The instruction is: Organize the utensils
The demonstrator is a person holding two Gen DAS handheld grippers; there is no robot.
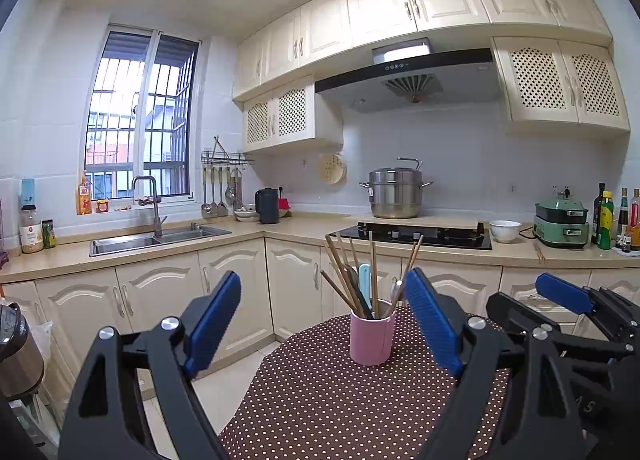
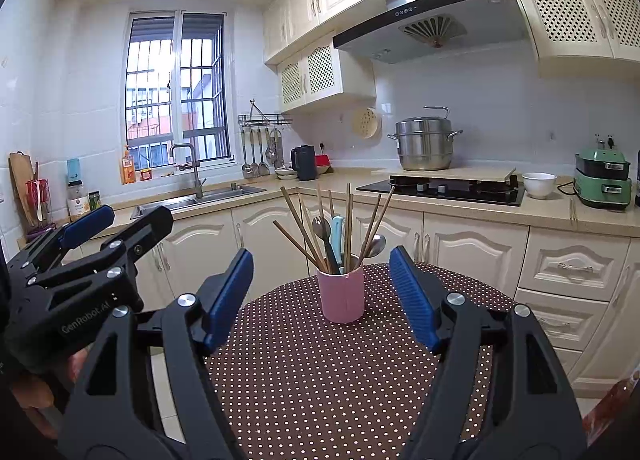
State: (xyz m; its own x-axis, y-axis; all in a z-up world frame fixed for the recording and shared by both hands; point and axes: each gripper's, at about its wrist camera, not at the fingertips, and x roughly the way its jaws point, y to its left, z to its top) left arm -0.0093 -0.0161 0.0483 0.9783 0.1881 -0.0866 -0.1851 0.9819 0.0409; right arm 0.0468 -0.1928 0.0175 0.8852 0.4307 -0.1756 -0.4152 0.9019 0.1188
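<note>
**Here, a pink cup full of sticks and spoons**

Here the pink cup (image 1: 372, 338) stands upright on the dotted surface (image 1: 340, 400). Chopsticks (image 2: 348, 220), a spoon (image 2: 376, 245), a fork (image 2: 321, 226) and a light blue handle (image 2: 337, 230) all stick out of its top. The left gripper (image 1: 320, 320) has its fingers (image 1: 214, 320) spread wide, holding nothing (the cup sits ahead, apart from them). The right gripper (image 2: 320, 296) is released too, fingers (image 2: 412, 300) wide, and the cup stands just beyond the tips.
</note>
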